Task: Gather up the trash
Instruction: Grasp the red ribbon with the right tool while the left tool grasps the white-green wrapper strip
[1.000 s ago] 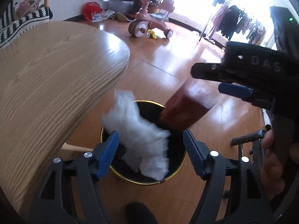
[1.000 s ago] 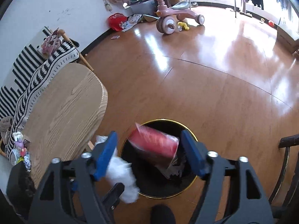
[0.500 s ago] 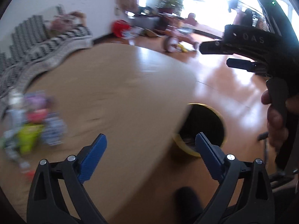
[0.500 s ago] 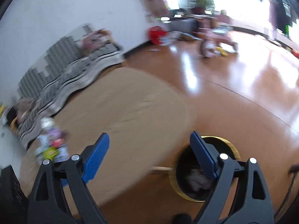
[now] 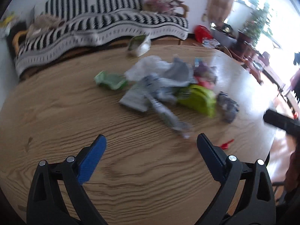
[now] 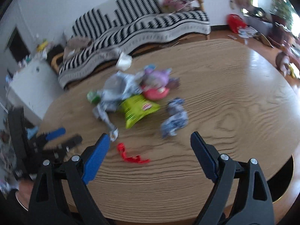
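Note:
A heap of trash lies on the wooden table [image 5: 56, 112]: a lime-green snack bag [image 5: 198, 99] [image 6: 138, 108], grey and white wrappers [image 5: 159, 86], a green packet [image 5: 110, 80], a crumpled blue-white wrapper [image 6: 175, 120] and a pink-red piece [image 6: 155, 93]. A small red scrap [image 6: 131, 155] lies nearest, just beyond my right gripper [image 6: 150, 137], which is open and empty above the table. My left gripper [image 5: 151, 140] is open and empty too, short of the heap. In the right wrist view it shows at the left edge [image 6: 64, 136].
The black bin with a gold rim [image 6: 287, 183] peeks out under the table's right edge. A white cup [image 6: 123, 61] stands at the far table edge. Behind it is a sofa with a striped cover [image 5: 112, 24]. A white cabinet [image 6: 28, 86] stands left.
Both grippers swung away from above the bin to above the table. The white tissue and the red packet left the jaws over the bin. Both jaws now stand wider.

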